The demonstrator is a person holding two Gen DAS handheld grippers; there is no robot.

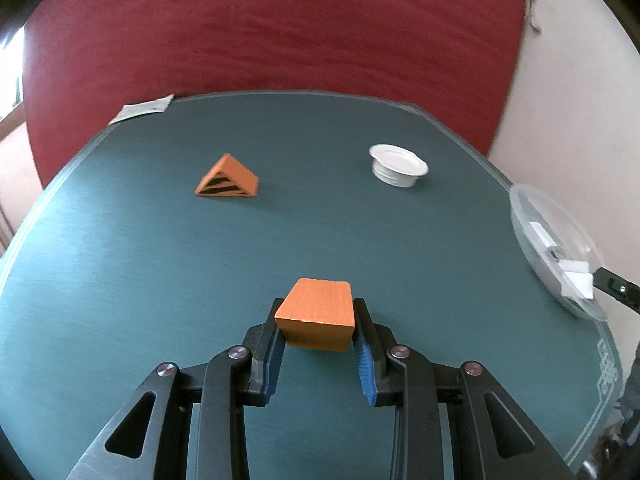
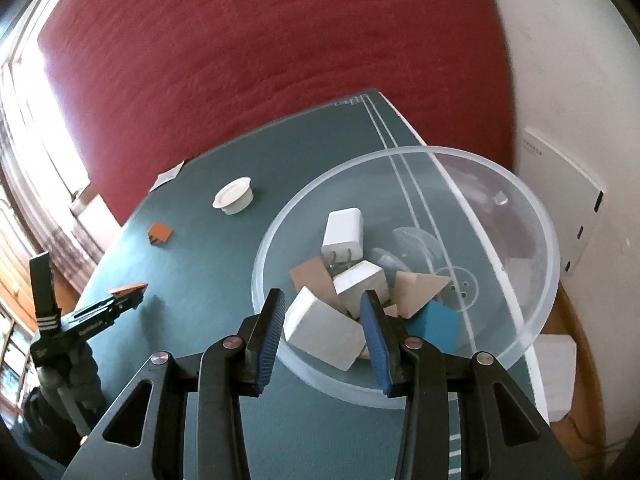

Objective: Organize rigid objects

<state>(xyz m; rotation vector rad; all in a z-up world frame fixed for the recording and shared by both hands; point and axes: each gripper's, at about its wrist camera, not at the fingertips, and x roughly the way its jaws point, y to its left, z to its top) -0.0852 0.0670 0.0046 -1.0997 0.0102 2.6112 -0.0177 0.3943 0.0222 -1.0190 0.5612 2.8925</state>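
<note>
My left gripper (image 1: 318,314) is shut on an orange block (image 1: 316,312), held just above the green table (image 1: 160,280). It shows from the side in the right wrist view (image 2: 130,291). An orange wedge with black stripes (image 1: 227,178) lies further back on the left, also in the right wrist view (image 2: 160,233). My right gripper (image 2: 324,304) is open over the near rim of a clear plastic bowl (image 2: 536,216). The bowl holds white blocks (image 2: 324,330), a white charger (image 2: 343,234), wooden wedges (image 2: 416,290) and a blue block (image 2: 434,326). No pad touches them.
A white round lid (image 1: 398,164) lies at the back right of the table, also in the right wrist view (image 2: 234,196). A paper scrap (image 1: 144,108) lies at the far left corner. A dark red cushion (image 1: 260,28) stands behind the table. The bowl (image 1: 556,248) sits at the table's right edge.
</note>
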